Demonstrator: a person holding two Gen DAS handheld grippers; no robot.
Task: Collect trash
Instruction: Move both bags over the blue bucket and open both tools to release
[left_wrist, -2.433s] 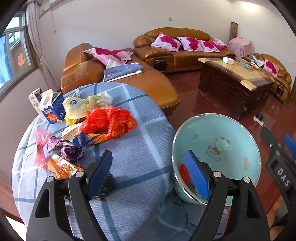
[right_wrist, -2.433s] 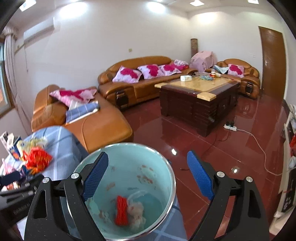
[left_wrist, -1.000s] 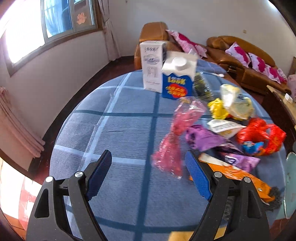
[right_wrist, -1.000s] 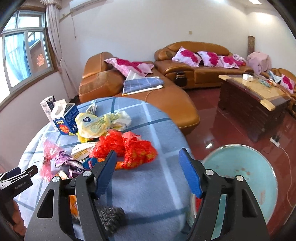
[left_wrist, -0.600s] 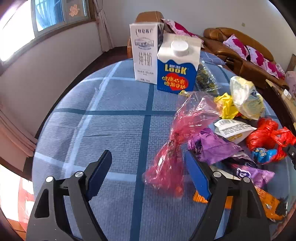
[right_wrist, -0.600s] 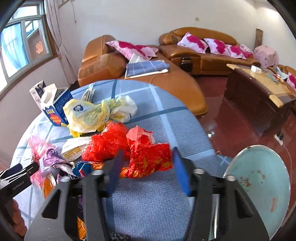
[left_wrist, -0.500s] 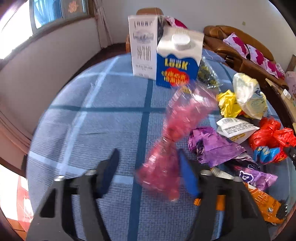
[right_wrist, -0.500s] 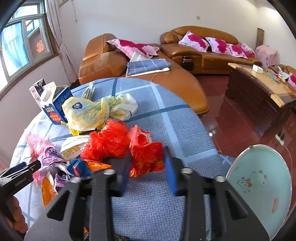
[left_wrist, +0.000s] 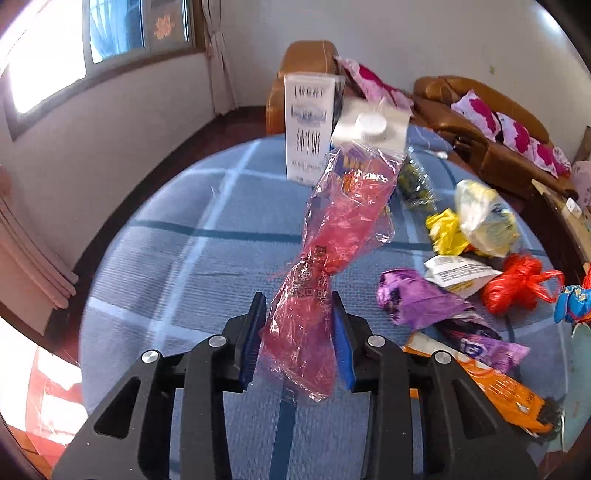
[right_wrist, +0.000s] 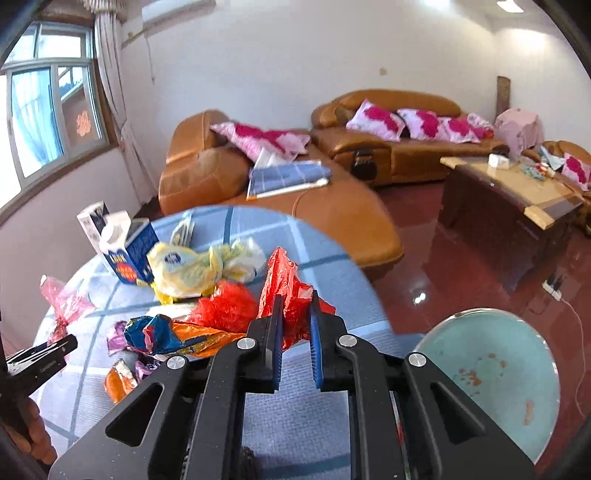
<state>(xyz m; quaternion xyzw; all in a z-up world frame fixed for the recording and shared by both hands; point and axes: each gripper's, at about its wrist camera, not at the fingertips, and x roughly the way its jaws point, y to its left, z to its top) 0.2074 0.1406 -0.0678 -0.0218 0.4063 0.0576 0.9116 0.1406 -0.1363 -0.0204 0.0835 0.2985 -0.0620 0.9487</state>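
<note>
My left gripper (left_wrist: 297, 314) is shut on a crinkled pink plastic bag (left_wrist: 332, 236) and holds it above the round table's blue checked cloth (left_wrist: 177, 266). The bag also shows in the right wrist view (right_wrist: 62, 302). My right gripper (right_wrist: 295, 317) is shut on a red plastic wrapper (right_wrist: 286, 284), lifted a little off the cloth. More trash lies on the table: a purple wrapper (left_wrist: 413, 301), an orange wrapper (left_wrist: 491, 391), a red bag (left_wrist: 513, 284), a yellow bag (left_wrist: 484, 218). A teal basin (right_wrist: 495, 384) sits at the table's right edge.
Two milk cartons, one white (left_wrist: 310, 129) and one blue (right_wrist: 129, 251), stand at the table's far side. Brown leather sofas (right_wrist: 388, 125) and a dark coffee table (right_wrist: 509, 199) stand beyond on a glossy red floor. A window (right_wrist: 44, 110) is on the left.
Both grippers closed from open: the left took hold of the pink bag and raised it, the right closed on the red wrapper and lifted it.
</note>
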